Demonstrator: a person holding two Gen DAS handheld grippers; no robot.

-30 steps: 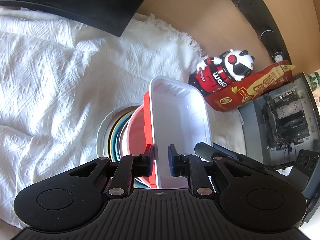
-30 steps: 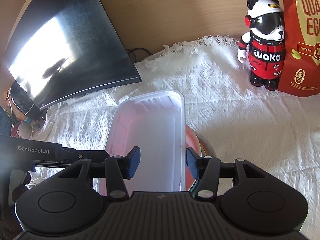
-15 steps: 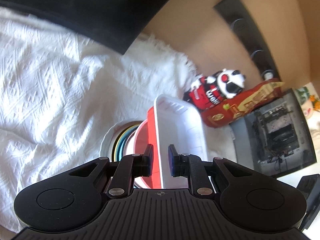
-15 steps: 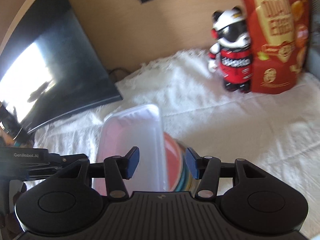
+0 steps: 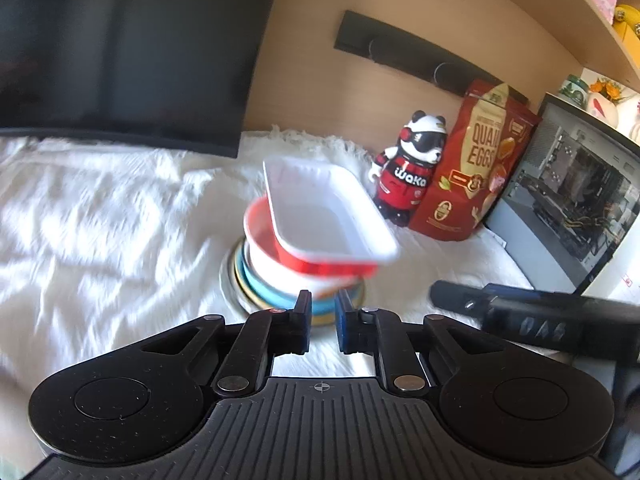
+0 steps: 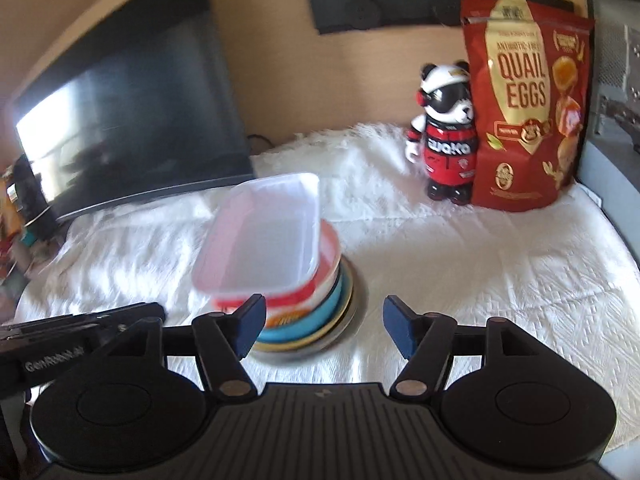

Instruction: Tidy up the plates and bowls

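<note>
A white rectangular tray with a red underside lies on top of a stack: a red-and-white bowl, a blue plate, a yellow plate and a white plate. The stack stands on the white cloth. The tray and stack also show in the right wrist view. My left gripper is in front of the stack, with a narrow gap between its jaws and nothing in it. My right gripper is wide open and empty, in front of the stack.
A dark monitor stands at the back left. A panda figure and a red quail-egg bag stand at the back right. A computer case is at the far right.
Both grippers have drawn back from the stack. The left gripper has let go of the tray rim. The right gripper's jaws have opened wider.
</note>
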